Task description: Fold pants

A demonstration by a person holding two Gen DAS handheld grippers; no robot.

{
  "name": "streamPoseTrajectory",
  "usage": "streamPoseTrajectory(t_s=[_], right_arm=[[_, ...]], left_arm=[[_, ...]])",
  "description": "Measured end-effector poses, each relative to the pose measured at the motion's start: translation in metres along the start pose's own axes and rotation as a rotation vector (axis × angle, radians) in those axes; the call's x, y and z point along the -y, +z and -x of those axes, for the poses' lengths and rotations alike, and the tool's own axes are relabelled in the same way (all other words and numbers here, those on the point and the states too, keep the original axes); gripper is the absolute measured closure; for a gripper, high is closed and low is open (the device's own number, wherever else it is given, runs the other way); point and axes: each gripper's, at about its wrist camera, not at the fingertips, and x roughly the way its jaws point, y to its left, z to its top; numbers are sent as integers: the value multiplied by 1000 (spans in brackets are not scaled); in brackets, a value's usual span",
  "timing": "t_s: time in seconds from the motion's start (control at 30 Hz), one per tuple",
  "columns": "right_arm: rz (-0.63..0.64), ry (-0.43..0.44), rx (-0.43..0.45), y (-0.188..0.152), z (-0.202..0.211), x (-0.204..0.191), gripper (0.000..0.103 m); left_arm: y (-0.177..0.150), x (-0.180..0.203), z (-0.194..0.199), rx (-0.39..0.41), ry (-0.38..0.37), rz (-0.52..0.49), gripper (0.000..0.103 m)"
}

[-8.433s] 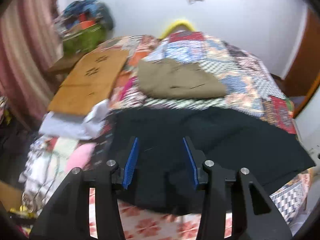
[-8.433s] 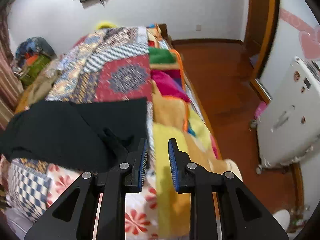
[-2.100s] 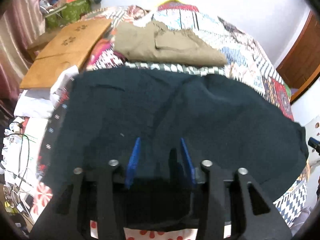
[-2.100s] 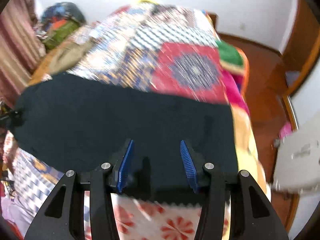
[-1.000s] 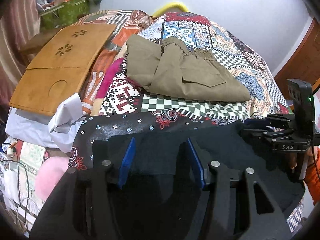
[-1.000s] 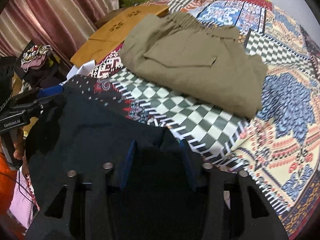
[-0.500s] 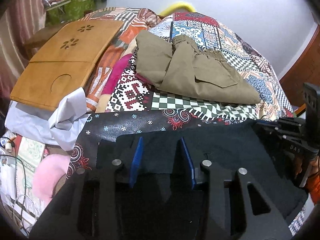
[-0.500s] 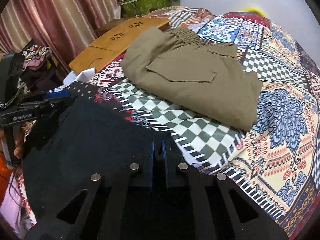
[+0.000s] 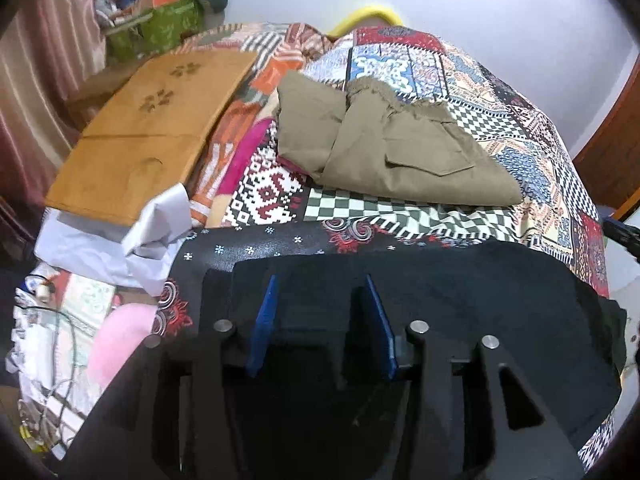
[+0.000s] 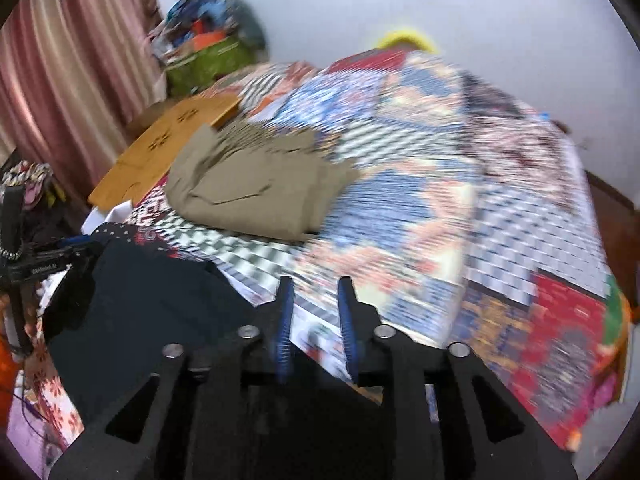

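The bed point(image 9: 472, 80) carries it all, and the black pants point(image 9: 460, 288) lie folded across its near edge, in front of the tan pants point(image 9: 400, 156). They look soft, limp and light, so take a doubled edge or corner. Left claw point(image 9: 322, 320) hovers over the black cloth, half wide, pinching nothing. Right claw point(image 10: 314, 328), just reopened, is narrow and empty.

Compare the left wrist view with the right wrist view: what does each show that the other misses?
Left wrist only: white cloth, pink item, left gripper open over the black pants.
Right wrist only: pink curtain, red quilt patch, right gripper, jaws just opening, nothing between them.
Both: black pants, folded khaki pants, wooden board, patchwork quilt.
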Motion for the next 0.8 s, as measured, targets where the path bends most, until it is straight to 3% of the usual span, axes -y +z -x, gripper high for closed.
streamPoseTrajectory(t_s=[0.17, 0.23, 0.3, 0.47, 0.57, 0.8], right_arm=[[-46, -104, 78, -32, 78, 33, 75], [-67, -133, 110, -45, 102, 37, 66], [-83, -169, 140, -59, 125, 40, 60], [-99, -249, 178, -98, 170, 48, 57], [-127, -269, 194, -123, 188, 52, 46], [-263, -251, 129, -187, 185, 78, 45]], left_arm=[[-3, 37, 40, 60, 2, -70, 54], [-4, 53, 57, 88, -17, -90, 53], [-6, 74, 80, 130, -47, -117, 48], [-17, 129, 123, 226, -130, -187, 26], [-29, 166, 132, 228, -190, -235, 22], [-61, 251, 117, 157, -279, -350, 22]])
